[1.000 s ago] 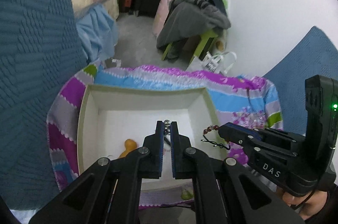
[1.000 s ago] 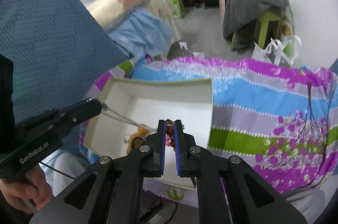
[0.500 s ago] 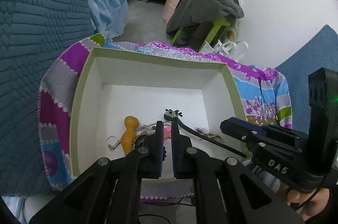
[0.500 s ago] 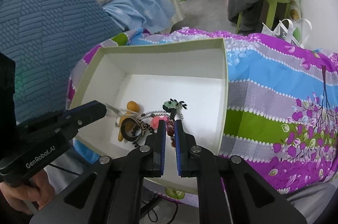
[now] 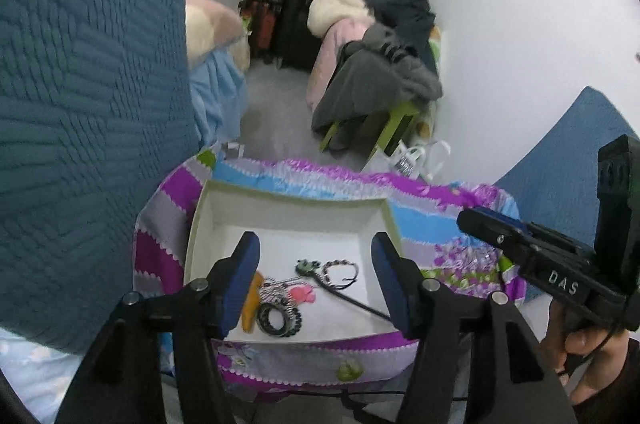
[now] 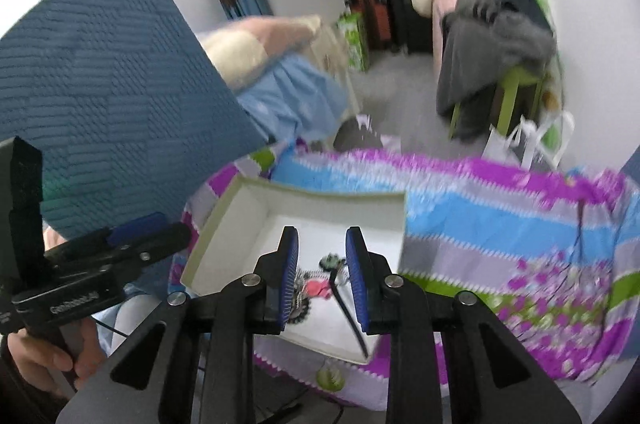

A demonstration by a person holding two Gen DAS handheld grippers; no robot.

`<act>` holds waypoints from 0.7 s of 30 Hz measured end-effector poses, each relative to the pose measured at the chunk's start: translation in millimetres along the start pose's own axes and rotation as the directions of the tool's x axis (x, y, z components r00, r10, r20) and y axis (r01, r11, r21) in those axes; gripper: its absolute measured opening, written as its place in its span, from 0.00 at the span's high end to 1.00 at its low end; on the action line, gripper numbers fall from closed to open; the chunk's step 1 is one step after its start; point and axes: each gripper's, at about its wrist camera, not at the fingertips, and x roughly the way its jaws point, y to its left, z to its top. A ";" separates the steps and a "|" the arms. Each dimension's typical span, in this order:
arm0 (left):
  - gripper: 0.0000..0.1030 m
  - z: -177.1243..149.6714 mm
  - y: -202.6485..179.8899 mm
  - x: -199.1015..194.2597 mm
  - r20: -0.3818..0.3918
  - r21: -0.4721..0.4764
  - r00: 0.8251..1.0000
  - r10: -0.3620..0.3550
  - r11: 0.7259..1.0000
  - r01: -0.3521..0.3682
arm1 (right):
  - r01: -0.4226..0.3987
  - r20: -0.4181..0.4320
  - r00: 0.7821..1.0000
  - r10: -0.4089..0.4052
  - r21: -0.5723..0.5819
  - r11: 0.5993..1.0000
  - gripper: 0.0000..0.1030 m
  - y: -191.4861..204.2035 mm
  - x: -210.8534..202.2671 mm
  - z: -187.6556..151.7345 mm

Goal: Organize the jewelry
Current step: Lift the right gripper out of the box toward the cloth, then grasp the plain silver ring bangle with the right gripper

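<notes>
Drop-off step looks done: left gripper (image 5: 314,278) and right gripper (image 6: 322,278) have just been opening, nothing between them, jewelry lying in the shallow white cardboard box (image 5: 288,201). Next probably fetch another piece.

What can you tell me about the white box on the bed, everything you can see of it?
The white box is a shallow, open, lidless tray, seemingly cardboard, with a pale greenish rim and plain white inside. It sits flat on the purple, blue and grey patterned bedspread. Jewelry lies loose on its floor near the front wall: an orange piece, a dark ring-shaped bracelet, a pink charm and a braided bracelet.
</notes>
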 end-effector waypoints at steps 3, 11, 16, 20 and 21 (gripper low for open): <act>0.43 0.6 -13.4 -11.1 0.033 0.018 0.999 -0.003 1.000 0.002 | 0.026 0.049 0.998 -0.026 -0.016 1.000 0.78 -5.8 -18.6 5.3; 0.43 -11.7 -44.7 -10.8 0.067 0.034 0.998 -0.021 0.999 0.019 | 0.133 0.132 0.983 -0.131 -0.009 0.991 0.78 -61.4 -43.3 -6.3; 0.43 -23.7 -58.3 0.1 0.068 0.044 0.998 -0.013 0.999 0.010 | 0.182 0.142 0.972 -0.187 0.044 0.982 0.78 -118.2 -39.4 -27.1; 0.43 -36.4 -62.6 13.4 0.054 0.034 0.998 -0.013 0.999 0.011 | 0.207 0.121 0.969 -0.217 0.089 0.974 0.78 -173.5 -23.2 -47.6; 0.43 -39.3 -61.8 16.2 0.051 0.032 0.999 -0.014 0.999 0.012 | 0.204 0.119 0.969 -0.215 0.099 0.974 0.78 -183.2 -22.4 -51.7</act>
